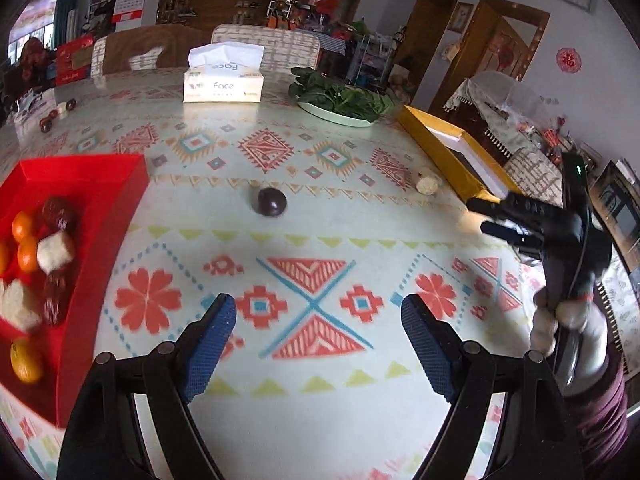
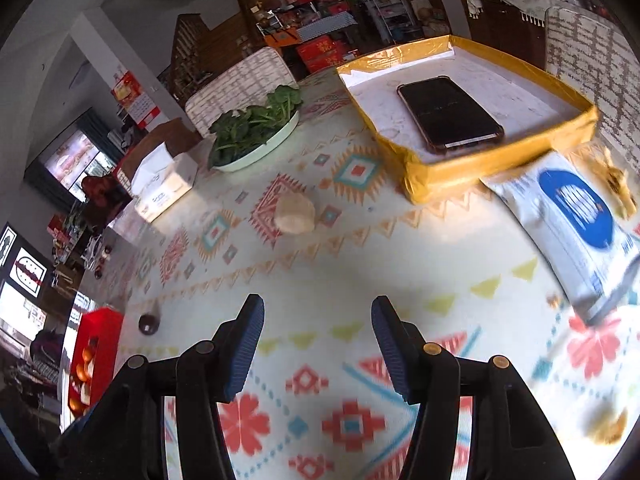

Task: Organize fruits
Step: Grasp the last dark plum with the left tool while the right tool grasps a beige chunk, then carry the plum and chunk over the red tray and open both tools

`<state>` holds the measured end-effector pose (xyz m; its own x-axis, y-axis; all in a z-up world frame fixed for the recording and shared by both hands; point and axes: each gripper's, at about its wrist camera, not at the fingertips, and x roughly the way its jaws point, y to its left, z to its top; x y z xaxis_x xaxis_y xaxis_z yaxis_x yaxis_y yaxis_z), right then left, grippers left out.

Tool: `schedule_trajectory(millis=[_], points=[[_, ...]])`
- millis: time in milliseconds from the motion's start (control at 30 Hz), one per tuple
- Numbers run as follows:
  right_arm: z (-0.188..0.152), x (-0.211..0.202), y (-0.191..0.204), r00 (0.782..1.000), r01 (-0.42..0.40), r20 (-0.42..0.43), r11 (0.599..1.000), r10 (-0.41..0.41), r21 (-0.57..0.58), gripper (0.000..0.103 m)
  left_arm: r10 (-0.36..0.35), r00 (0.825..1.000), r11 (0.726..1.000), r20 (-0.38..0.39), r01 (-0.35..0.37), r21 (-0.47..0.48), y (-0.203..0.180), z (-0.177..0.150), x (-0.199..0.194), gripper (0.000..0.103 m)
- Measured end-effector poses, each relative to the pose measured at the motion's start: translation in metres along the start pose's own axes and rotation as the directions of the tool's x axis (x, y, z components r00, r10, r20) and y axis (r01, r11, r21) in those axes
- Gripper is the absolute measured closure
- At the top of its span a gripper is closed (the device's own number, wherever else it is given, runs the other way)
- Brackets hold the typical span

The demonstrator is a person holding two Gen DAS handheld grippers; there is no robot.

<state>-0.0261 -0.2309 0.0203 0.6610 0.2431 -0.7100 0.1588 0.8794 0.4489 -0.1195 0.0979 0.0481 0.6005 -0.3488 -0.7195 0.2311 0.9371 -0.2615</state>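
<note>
here both claws are hanging spread and empty over the patterned tablecloth (image 1: 320, 208): the left gripper (image 1: 318, 322) facing the dark round fruit (image 1: 271, 201), the right gripper (image 2: 318, 340) facing the pale chunk (image 2: 296, 213). judging by the red tray (image 1: 100, 216) already holding fruit at the left, these two loose pieces are waiting to be picked up, so each claw is needing to straddle its piece and close.

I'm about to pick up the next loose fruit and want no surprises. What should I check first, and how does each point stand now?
1. Left tongs empty and open: ok.
2. Right tongs empty: ok, nothing between the pads.
3. Dark fruit loose on the table, nothing beside it: ok.
4. Pale chunk clear of the yellow box: ok, apart.
5. Red tray has room: ok, its far end is bare.
6. Either tongs lined up on a fruit: not ok, both are short of them.
</note>
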Motion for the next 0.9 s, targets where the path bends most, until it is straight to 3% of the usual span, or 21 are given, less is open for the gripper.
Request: schedule_trajectory(millis=[233,400,567,700,767,800,900], points=[[0.045,0.046,0.013,0.999,0.031,-0.01,0.999,-0.032,-0.014,0.042,0.059,0.998,0.998,-0.007,-0.059,0.002,0.018,0.028,0.026,0.019],[0.052,0.069,0.022,0.997,0.066,-0.03,0.997,-0.068,-0.05,0.042,0.074,0.997,0.997,-0.007,-0.074,0.027,0.02,0.05,0.053,0.019],[0.05,0.077,0.024,0.994,0.104,-0.016,0.991,-0.105,-0.086,0.042,0.084,0.996,0.994,-0.029,-0.081,0.073,0.014,0.065,0.083,0.037],[0.047,0.077,0.029,0.992,0.127,-0.002,0.985,-0.128,-0.116,0.044,0.113,0.991,0.991,-0.066,-0.107,0.084,0.016,0.069,0.104,0.06],[0.045,0.076,0.029,0.994,0.11,-0.009,0.987,-0.112,-0.117,0.059,0.146,0.988,0.984,-0.056,-0.14,0.106,0.015,0.068,0.107,0.076],[0.044,0.076,0.031,0.994,0.11,-0.009,0.987,-0.112,-0.119,0.064,0.162,0.986,0.981,-0.049,-0.156,0.113,0.015,0.068,0.106,0.079],[0.04,0.072,0.032,0.996,0.089,-0.014,0.989,-0.091,-0.119,0.064,0.14,0.989,0.986,-0.046,-0.135,0.093,0.02,0.065,0.098,0.079]])
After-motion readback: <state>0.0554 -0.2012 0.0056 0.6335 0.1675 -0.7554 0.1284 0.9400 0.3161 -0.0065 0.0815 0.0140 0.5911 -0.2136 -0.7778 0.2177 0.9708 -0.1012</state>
